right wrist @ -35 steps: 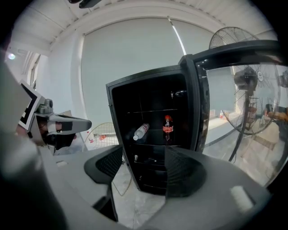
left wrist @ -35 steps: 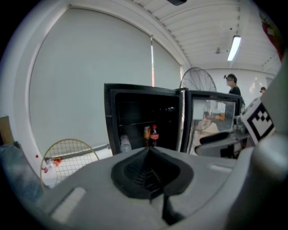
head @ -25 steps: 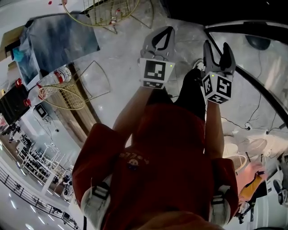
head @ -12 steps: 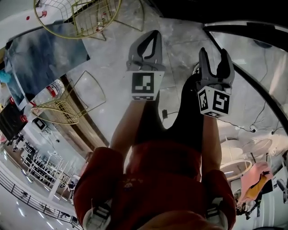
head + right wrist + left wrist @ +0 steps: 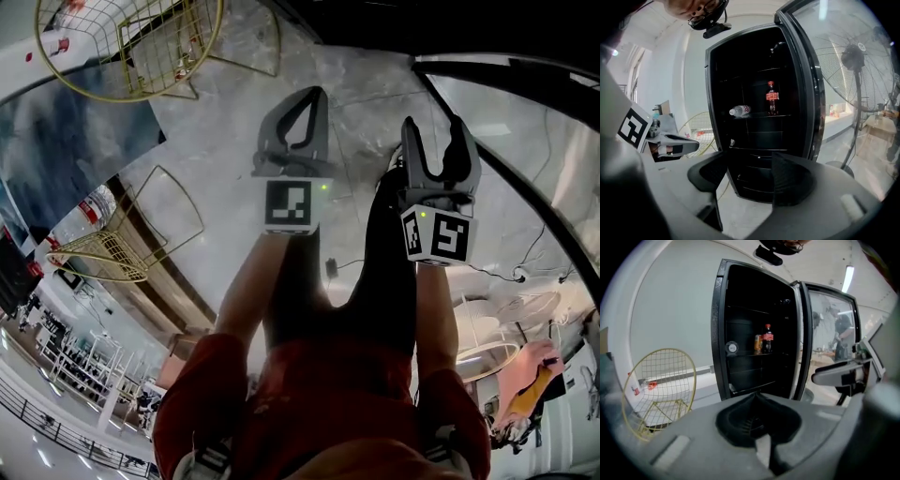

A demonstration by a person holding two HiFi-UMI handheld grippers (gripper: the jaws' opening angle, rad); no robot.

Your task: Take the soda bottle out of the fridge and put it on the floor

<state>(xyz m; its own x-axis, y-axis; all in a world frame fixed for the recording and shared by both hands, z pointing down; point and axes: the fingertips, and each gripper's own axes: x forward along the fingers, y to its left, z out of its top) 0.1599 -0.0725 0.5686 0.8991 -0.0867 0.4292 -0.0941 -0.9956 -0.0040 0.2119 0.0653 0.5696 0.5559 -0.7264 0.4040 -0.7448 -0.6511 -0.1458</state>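
Your left gripper (image 5: 315, 97) is clenched. In the left gripper view its jaws meet tip to tip with nothing between them. Your right gripper (image 5: 433, 131) is released. In the right gripper view its two jaws stand well apart, and only the lower part of the open fridge (image 5: 754, 140) shows through the gap. Neither gripper touches the fridge.

The soda bottle (image 5: 772, 97) stands upright on a shelf in the upper half of the fridge, just right of centre in the right gripper view.

The fridge and the soda bottle show only in the two gripper views. The head view gives you both grippers side by side above the pale floor (image 5: 234, 131), with a gold wire chair (image 5: 122, 47) at upper left.

Only the left gripper view shows an orange can (image 5: 758, 343) just beside the soda bottle, on its left.

Only the right gripper view shows a clear bottle (image 5: 739, 110) lying on its side on the same shelf, left of the soda bottle. It also shows a standing fan (image 5: 855, 56) at upper right, beyond the fridge door (image 5: 813, 103).
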